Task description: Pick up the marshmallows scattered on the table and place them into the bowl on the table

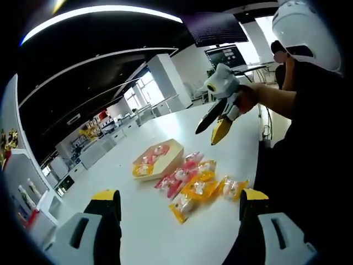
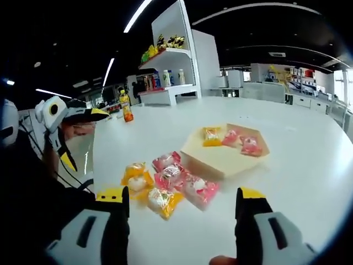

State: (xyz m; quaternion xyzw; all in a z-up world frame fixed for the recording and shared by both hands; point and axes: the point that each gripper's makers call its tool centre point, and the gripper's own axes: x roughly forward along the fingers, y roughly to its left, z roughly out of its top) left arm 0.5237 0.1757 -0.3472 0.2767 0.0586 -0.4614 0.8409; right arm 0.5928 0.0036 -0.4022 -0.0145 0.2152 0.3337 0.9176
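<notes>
Several pink and yellow wrapped marshmallow packets [image 1: 190, 185] [image 2: 165, 185] lie in a loose cluster on the white table [image 1: 138, 232] [image 2: 298, 165]. Just beyond them stands a shallow beige bowl [image 1: 172, 153] [image 2: 220, 157] with a few packets inside. In the left gripper view my left gripper [image 1: 179, 201] is open and empty, short of the cluster. My right gripper [image 2: 182, 199] is also open and empty, its jaws on either side of the nearest packets. A hand holds the right gripper [image 1: 206, 138] in the air above the table's far side, jaws apart.
A person in black [image 1: 309, 138] stands at the table's edge. A white shelf unit [image 2: 174, 83] with bottles rises behind the table. An orange bottle [image 2: 127, 113] stands on the table's far side. Counters and desks line the room behind.
</notes>
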